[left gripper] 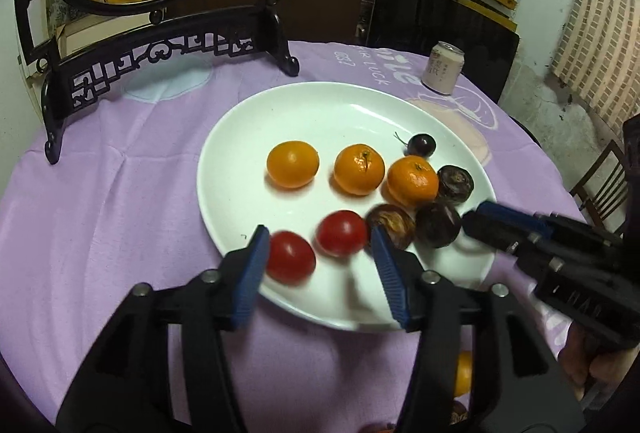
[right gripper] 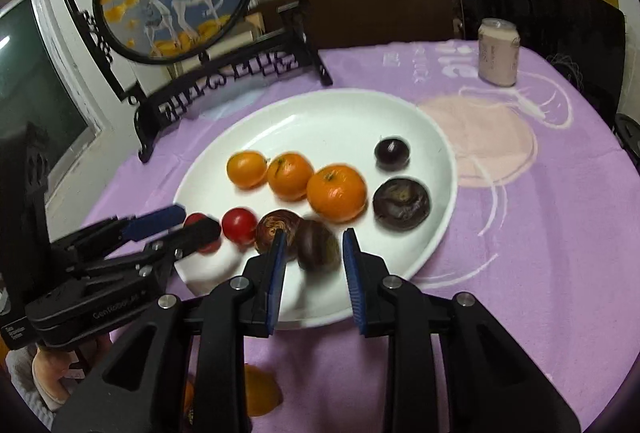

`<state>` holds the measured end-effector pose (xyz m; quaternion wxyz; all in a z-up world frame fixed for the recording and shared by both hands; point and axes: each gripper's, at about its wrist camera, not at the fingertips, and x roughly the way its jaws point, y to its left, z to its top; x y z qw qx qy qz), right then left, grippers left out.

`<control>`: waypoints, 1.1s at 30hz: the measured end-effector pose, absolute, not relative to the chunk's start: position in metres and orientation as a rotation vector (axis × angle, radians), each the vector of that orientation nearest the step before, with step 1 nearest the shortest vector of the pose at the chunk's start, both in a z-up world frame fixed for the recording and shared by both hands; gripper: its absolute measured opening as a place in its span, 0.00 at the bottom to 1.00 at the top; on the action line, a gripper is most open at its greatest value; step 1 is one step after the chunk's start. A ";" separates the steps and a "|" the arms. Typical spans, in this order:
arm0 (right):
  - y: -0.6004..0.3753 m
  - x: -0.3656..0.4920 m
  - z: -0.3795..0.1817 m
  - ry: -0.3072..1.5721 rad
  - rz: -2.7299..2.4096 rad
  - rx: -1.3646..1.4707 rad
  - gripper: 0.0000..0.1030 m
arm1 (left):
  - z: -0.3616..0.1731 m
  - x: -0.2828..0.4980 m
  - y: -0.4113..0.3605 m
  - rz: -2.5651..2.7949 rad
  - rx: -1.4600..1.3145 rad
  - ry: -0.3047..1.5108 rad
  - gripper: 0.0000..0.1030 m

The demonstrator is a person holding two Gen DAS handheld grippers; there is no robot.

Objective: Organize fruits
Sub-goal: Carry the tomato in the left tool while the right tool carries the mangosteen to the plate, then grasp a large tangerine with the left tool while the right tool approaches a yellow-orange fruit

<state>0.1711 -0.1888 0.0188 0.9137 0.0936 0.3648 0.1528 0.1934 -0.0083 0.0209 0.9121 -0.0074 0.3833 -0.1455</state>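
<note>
**Fingers of left gripper [left gripper: 319, 237] apart; right gripper [right gripper: 314, 239] nearly closed, empty**

Left pads spread over near rim of white plate [left gripper: 240, 137]. First tomato [left gripper: 290, 257] just beside one pad, second tomato [left gripper: 342, 233] between the tips, neither clamped. Right tips drawn close, only a narrow gap, gripping nothing. Dark round fruit [right gripper: 318, 249] just ahead, blurred.

Three mandarins [left gripper: 358, 169] in a row across plate, two with stem ends up. Cherry [left gripper: 422, 145] at far side, stalk pointing up-left in left view. Fruit round, no long axis discernible. Plate on purple cloth [left gripper: 120, 193].
</note>
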 end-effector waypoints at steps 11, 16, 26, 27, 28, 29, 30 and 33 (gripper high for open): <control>-0.208 0.118 0.021 0.723 0.316 0.245 0.58 | 0.022 0.145 0.007 -0.274 0.004 0.759 0.82; -0.215 0.095 0.012 0.752 0.315 0.246 0.65 | 0.014 0.108 0.013 -0.290 0.043 0.781 0.87; -0.234 0.089 0.009 0.757 0.285 0.326 0.71 | 0.008 0.072 0.020 -0.379 0.005 0.811 0.93; -0.235 0.089 0.007 0.765 0.283 0.330 0.71 | 0.007 0.072 0.018 -0.389 0.010 0.819 0.93; -0.235 0.090 0.007 0.770 0.283 0.333 0.71 | 0.006 0.070 0.016 -0.399 0.016 0.823 0.93; -0.235 0.090 0.007 0.773 0.284 0.334 0.71 | 0.005 0.070 0.013 -0.405 0.026 0.826 0.93; -0.235 0.090 0.007 0.774 0.284 0.335 0.71 | 0.003 0.069 0.010 -0.401 0.046 0.828 0.93; -0.235 0.090 0.007 0.776 0.286 0.333 0.71 | -0.004 0.074 0.009 -0.337 0.101 0.846 0.96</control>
